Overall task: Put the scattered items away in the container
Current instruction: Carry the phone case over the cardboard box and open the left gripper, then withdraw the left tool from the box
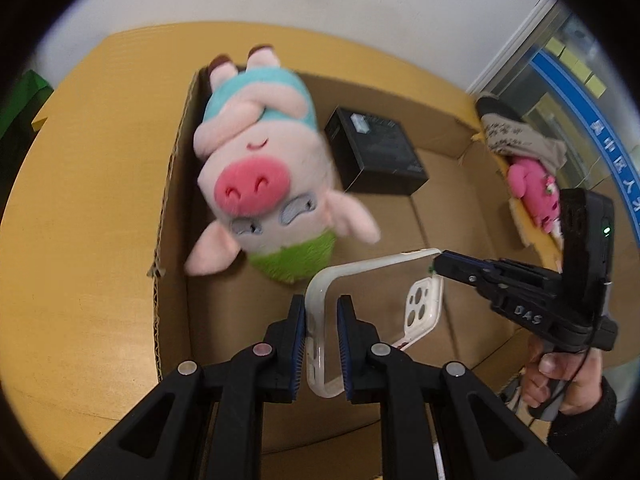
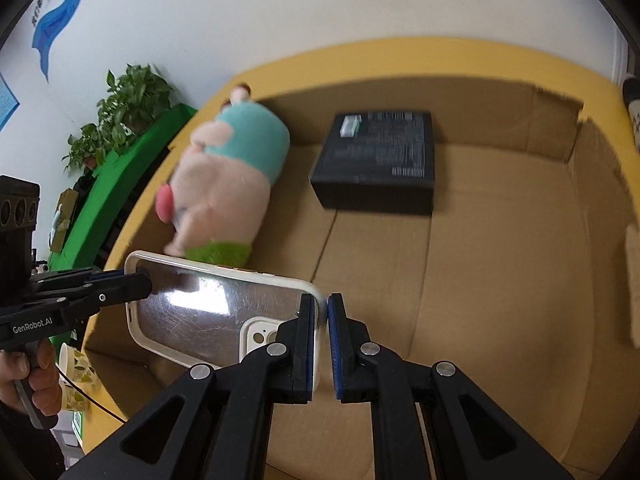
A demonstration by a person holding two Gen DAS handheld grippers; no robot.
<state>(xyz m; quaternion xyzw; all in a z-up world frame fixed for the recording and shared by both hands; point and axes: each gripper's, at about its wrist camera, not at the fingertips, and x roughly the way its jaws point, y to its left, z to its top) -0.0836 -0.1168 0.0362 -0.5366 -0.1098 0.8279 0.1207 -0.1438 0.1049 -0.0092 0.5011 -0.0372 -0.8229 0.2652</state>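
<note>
A clear phone case with a white rim [image 1: 372, 308] hangs over the open cardboard box [image 1: 172, 200], held at both ends. My left gripper [image 1: 322, 344] is shut on one end of the case. My right gripper [image 2: 323, 344] is shut on the other end [image 2: 208, 312]; it shows in the left wrist view [image 1: 440, 262] at the case's far corner. Inside the box lie a pink pig plush [image 1: 260, 168] in a teal shirt and a black carton [image 1: 376, 152]. In the right wrist view the plush [image 2: 228, 184] leans on the box's left wall, with the carton [image 2: 380, 160] behind.
The box [image 2: 500, 260] stands on a yellow table [image 1: 80, 200]. A pink plush toy [image 1: 532, 188] and a grey cloth item [image 1: 520, 136] lie on the table right of the box. A green-covered surface with plants [image 2: 120, 120] stands to the left. A patterned paper cup [image 2: 76, 376] sits by the box.
</note>
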